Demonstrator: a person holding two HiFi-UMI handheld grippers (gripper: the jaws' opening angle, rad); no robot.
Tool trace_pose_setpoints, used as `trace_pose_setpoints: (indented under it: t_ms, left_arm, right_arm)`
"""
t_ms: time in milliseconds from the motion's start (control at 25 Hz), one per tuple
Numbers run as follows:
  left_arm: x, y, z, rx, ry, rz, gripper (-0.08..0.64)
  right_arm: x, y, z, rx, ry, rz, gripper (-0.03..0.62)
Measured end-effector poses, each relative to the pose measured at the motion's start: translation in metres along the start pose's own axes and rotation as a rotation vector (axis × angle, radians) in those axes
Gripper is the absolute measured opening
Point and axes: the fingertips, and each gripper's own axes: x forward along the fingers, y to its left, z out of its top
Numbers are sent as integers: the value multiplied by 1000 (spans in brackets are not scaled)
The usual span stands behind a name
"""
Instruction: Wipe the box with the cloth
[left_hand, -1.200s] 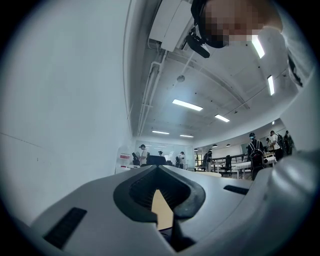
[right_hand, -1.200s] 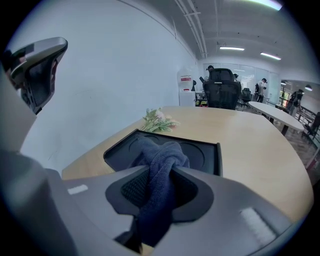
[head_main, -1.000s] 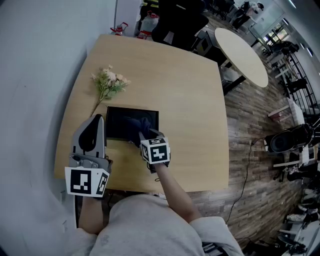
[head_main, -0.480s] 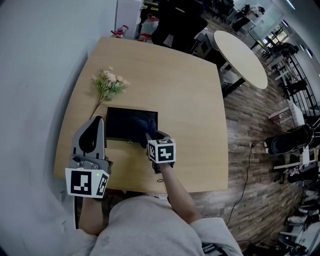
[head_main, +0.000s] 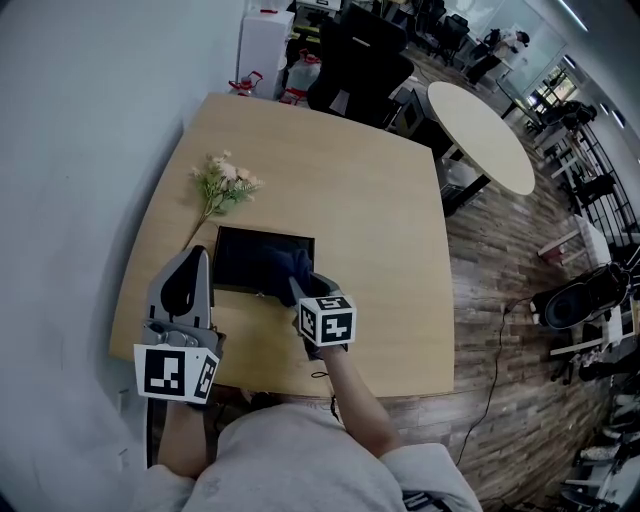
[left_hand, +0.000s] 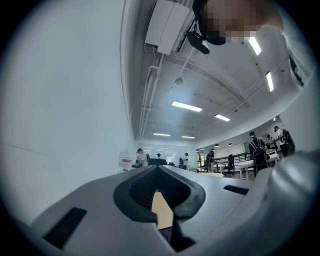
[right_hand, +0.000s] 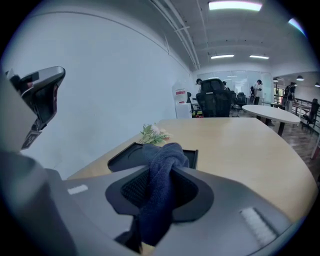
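Since 1 second ago the right gripper (head_main: 300, 288) has drawn back toward the person and a little to the right. The dark blue terry cloth (head_main: 296, 263) has shifted from the middle of the flat black rectangular box (head_main: 245, 258) to its right end. The gripper's 2 jaws are clamped on the cloth, which bunches out past their tips in a thick fold. The fold lies over the box's right near corner, and no view shows whether it presses on the surface.

The box lies flat on the light wooden desk (head_main: 350, 190), toward the near left corner, with its long side along the near edge. A sprig of pale artificial flowers with green leaves (head_main: 224, 183) lies just beyond the box, by the left edge.

The left gripper (head_main: 198, 254) has stayed at the near left corner, just beside the box's left end. Its jaws are drawn together with only a thin slit between them and nothing in their hold.
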Motion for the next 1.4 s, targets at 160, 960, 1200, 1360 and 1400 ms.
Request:
trace_pose_setpoints:
  t_ms: [160, 960, 1200, 1360, 1400]
  left_arm:
    - [-7, -10, 7, 10, -10, 6, 8]
    - [-56, -71, 51, 45, -68, 40, 8]
    - [-69, -93, 58, 51, -77, 32, 8]
    - [-77, -107, 65, 52, -85, 28, 8]
    - [-79, -110, 66, 51, -89, 27, 8]
  right_arm:
    - [-23, 7, 13, -47, -71, 12, 120]
    - [-159, 14, 69, -163, -334, 34, 121]
    - [-199, 11, 76, -183, -394, 20, 121]
    - [-226, 6, 80, -186, -424, 9, 121]
    - [-232, 5, 81, -188, -433, 8, 121]
